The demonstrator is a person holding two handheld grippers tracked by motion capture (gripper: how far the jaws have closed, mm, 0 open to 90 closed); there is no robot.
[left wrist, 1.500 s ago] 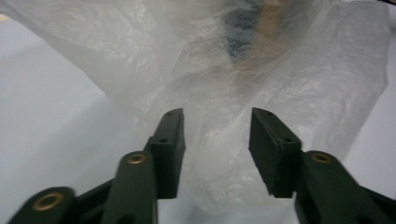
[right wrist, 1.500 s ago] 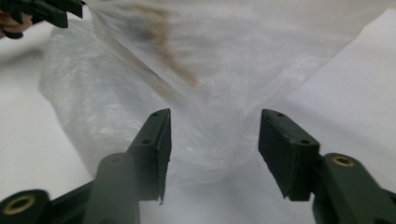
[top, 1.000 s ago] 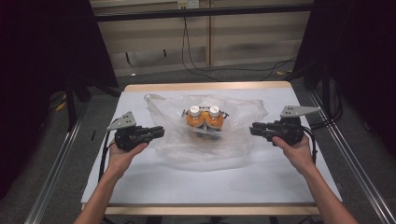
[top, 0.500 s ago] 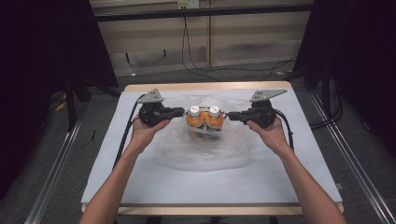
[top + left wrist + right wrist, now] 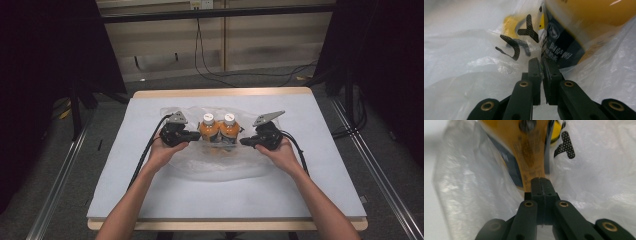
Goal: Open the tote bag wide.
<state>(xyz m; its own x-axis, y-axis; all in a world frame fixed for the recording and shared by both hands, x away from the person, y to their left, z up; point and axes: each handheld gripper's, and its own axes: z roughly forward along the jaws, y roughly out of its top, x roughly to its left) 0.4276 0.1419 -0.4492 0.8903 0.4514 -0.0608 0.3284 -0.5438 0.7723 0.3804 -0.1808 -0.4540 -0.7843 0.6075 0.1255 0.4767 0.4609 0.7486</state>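
Two orange bottles (image 5: 207, 132) (image 5: 229, 132) with white caps stand side by side inside a clear plastic bag (image 5: 220, 167) at the middle of the white table (image 5: 150, 200). My left gripper (image 5: 196, 135) points at the left bottle's side, its tips against the bag. From the other side, my right gripper (image 5: 244, 142) points at the right bottle. In the left gripper view the jaws (image 5: 541, 65) are shut, a thin slit between them, close to the bottle's label (image 5: 564, 47). The right gripper's jaws (image 5: 541, 182) are pressed together just below the bottle (image 5: 524, 142). Whether film is pinched I cannot tell.
The crinkled bag spreads toward the near edge and carries black printed marks (image 5: 514, 47). Metal rails (image 5: 60, 190) (image 5: 380, 175) run along both sides of the table. Cables (image 5: 210, 70) lie on the floor behind it, and dark frames stand at left and right.
Both hands came inward from the bag's outer sides to the bottles, then sank toward the near side. The jaws closed from a small gap. The bottles kept their place.
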